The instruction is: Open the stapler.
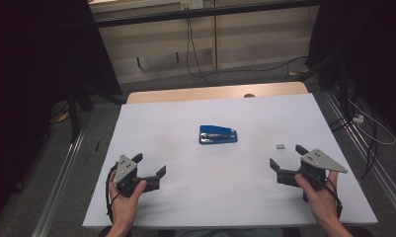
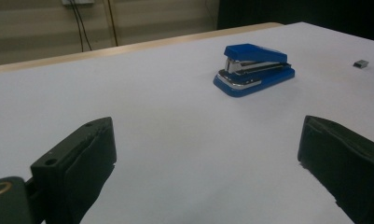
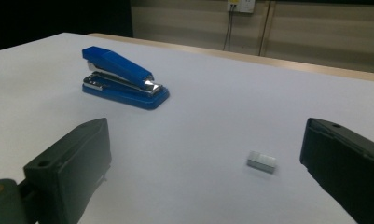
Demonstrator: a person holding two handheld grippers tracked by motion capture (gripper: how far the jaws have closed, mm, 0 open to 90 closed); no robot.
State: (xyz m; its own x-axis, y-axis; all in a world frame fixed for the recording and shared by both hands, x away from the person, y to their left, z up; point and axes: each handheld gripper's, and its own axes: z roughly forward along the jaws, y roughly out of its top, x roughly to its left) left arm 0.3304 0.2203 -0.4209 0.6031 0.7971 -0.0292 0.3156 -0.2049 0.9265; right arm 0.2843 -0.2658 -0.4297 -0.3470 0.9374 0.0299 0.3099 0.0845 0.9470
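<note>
Nearest the camera, two hands enter at the near edge of the white-topped bench (image 1: 225, 197), each carrying a black two-jaw hand-held gripper. Largest element: the bench itself, a pale rectangular surface with a strip of light wood along its far edge.

Left hand-held gripper (image 1: 149, 165) (image 2: 203, 154): held low over the near left of the bench, jaws spread wide, nothing between them.

Right hand-held gripper (image 1: 287, 157) (image 3: 203, 154): held low over the near right of the bench, jaws likewise released and empty.

Blue desk stapler with a bright metal magazine (image 1: 217, 134) (image 2: 254, 69) (image 3: 124, 78): lying closed near the middle of the bench, well apart from both hand-held grippers, roughly midway between them and farther off.

Small grey block, seemingly a strip of staples (image 1: 280, 146) (image 2: 361, 63) (image 3: 261, 161): lying flat on the bench just beyond the right hand-held gripper, between its jaws' line of approach and right of the stapler.

Probable hazards. The staple block is small and low; jaws closing too high would likely skate over it, and closing off-centre could flick it across the smooth surface or break the strip. The stapler's sloped, glossy top offers poor purchase; a pinch there may slip, or press the arm down and fire a staple.
</note>
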